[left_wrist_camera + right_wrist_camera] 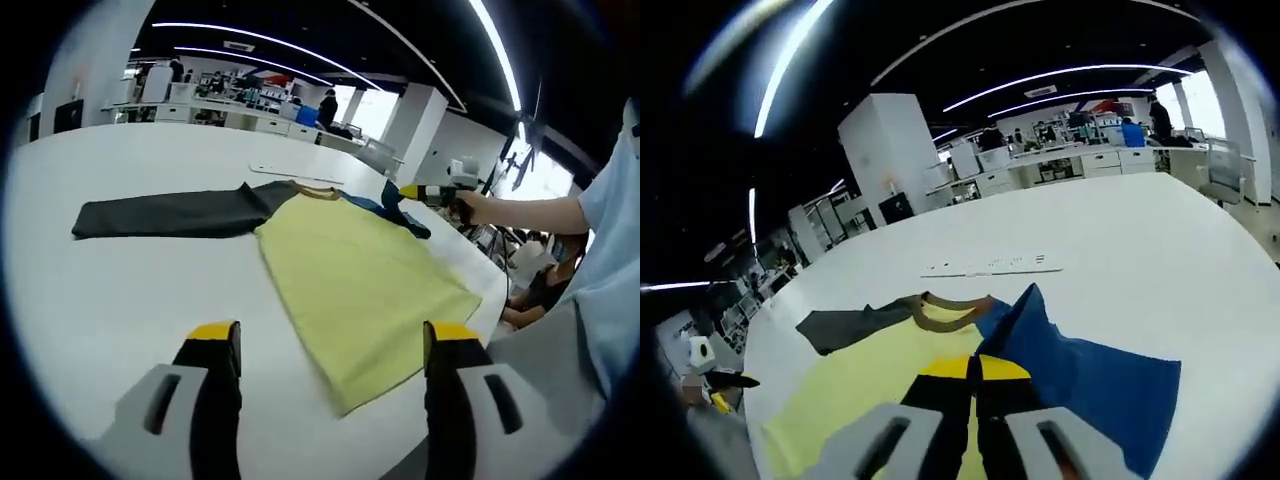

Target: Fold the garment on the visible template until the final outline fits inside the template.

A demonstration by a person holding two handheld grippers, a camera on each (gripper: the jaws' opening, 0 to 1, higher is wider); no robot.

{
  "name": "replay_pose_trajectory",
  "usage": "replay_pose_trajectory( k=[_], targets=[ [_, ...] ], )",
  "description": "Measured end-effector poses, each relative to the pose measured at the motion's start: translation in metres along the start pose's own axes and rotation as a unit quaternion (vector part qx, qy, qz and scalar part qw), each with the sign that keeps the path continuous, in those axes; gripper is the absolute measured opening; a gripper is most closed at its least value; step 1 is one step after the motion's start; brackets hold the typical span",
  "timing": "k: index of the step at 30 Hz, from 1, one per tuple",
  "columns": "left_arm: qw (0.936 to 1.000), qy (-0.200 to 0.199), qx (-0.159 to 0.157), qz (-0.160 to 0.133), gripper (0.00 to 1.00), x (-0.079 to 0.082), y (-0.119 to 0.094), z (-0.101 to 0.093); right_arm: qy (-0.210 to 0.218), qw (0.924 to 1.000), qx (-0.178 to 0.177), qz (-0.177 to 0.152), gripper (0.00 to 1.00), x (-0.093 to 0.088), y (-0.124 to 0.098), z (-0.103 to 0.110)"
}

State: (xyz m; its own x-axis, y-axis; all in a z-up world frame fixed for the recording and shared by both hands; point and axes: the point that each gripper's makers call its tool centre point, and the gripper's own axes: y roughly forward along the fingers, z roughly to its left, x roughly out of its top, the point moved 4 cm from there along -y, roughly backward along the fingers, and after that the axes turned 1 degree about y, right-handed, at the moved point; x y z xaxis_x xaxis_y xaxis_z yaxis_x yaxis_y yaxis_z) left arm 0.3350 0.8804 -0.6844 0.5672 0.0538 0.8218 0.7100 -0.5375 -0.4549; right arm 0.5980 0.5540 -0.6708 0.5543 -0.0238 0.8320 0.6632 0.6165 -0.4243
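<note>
Folding starts with the blue sleeve [1080, 380]: your right gripper [975, 372] is clamped shut at its seam with the yellow body, so carry it flat across the shirt [350, 280] and drop it square. Shirt lies spread on the white desk [120, 300]. Left gripper [330, 340] hovers open near the hem. Left gripper view shows the dark sleeve [170, 215] fully stretched; right gripper view shows the collar [948, 312] and a white strip [990, 266] beyond.

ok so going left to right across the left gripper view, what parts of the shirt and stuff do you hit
dark grey sleeve → yellow body of the shirt → blue sleeve → right gripper → person's hand
</note>
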Motion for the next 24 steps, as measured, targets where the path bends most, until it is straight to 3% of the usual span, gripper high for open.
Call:
replay_pose_trajectory(
  k=[16, 24],
  targets=[
    [1.0000, 0.003, 0.004, -0.006, 0.70, 0.002, 0.001, 0.002, 0.014, 0.9979, 0.063, 0.000, 0.00, -0.004, 0.068, 0.086],
    [0.9999, 0.000, 0.008, -0.008, 0.70, 0.003, 0.000, 0.002, -0.004, 0.9956, 0.094, 0.007, 0.00, -0.006, 0.090, 0.128]
  ],
)
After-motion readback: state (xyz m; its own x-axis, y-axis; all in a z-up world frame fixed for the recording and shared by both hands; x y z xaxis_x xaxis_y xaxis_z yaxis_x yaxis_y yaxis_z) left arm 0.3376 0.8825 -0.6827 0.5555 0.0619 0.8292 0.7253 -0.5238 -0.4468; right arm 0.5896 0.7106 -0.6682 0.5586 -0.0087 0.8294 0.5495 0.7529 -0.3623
